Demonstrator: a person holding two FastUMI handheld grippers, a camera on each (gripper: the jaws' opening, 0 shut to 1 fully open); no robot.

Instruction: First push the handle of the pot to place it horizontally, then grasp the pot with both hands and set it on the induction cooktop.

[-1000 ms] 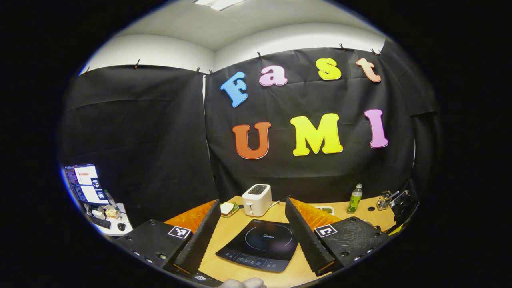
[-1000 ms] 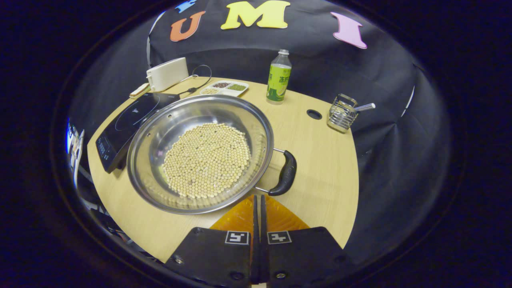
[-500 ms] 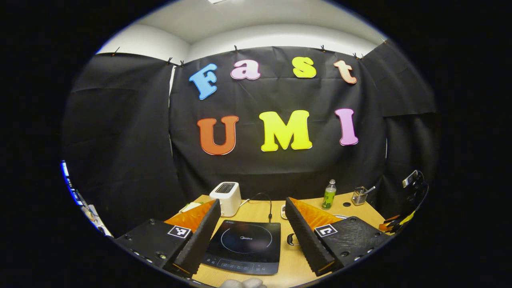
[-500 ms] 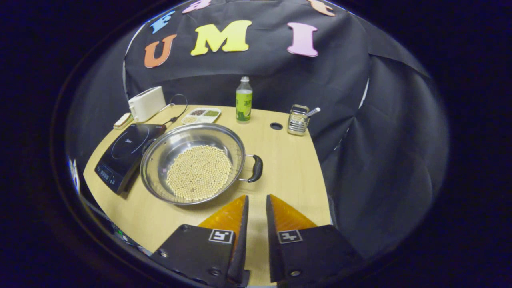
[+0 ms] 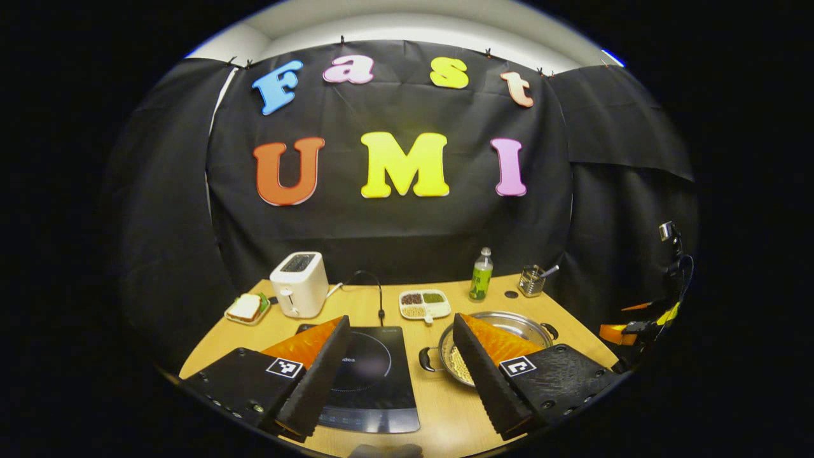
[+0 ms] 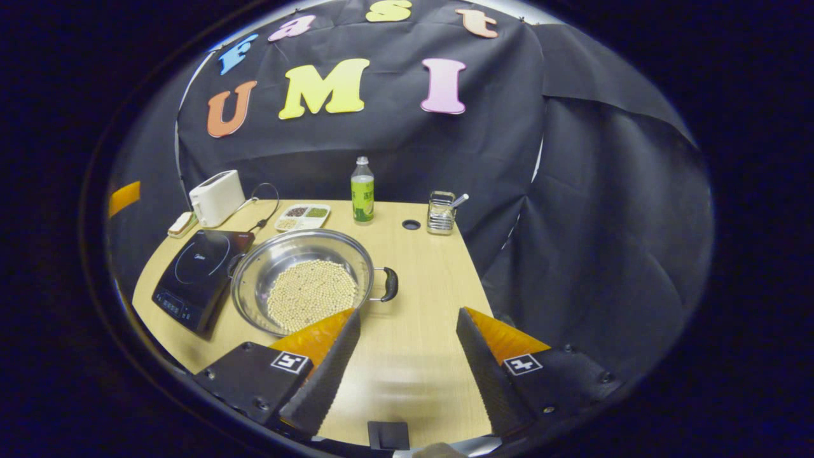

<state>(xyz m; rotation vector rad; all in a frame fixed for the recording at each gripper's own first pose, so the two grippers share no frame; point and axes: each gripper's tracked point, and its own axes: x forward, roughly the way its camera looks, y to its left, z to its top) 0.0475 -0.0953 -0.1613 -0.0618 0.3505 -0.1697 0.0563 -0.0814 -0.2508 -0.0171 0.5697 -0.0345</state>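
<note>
- pot [image 6: 302, 280] full of pale beans sat on the wooden table [image 6: 420, 356], right beside the induction cooktop [image 6: 197, 273], not on it
- its black handles [image 6: 389, 284] stuck out to either side
- right gripper [image 6: 407, 369] was spread wide, holding nothing, near the pot
- left gripper [image 5: 400, 375] was wide open too, over the cooktop's near edge

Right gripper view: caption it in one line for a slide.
Open right gripper above the wooden table, facing a steel pot of soybeans beside the induction cooktop.
</note>
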